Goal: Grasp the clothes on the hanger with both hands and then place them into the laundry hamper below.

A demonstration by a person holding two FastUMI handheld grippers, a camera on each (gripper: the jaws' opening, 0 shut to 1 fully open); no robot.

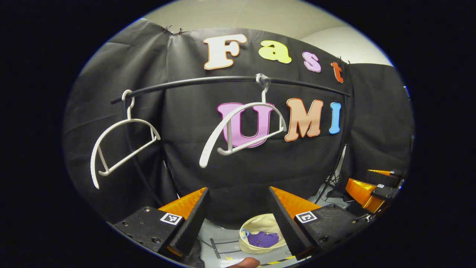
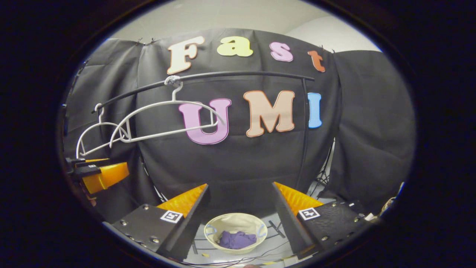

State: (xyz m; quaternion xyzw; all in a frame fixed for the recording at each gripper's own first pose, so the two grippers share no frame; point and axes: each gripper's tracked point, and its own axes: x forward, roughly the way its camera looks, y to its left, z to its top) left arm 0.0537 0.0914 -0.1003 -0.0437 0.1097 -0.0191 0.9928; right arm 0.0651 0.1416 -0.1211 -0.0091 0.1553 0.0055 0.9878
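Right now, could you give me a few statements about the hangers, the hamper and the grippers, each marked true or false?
1. Both hangers on the rail are bare. True.
2. The purple garment hangs from a hanger. False: it lies in the hamper.
3. The left gripper is open and holds nothing. True.
4. The right gripper is shut on the garment. False: its fingers stand apart, empty.
5. The hamper sits on the floor below the rail. True.
6. The hamper is tipped on its side. False: it stands upright, mouth up.
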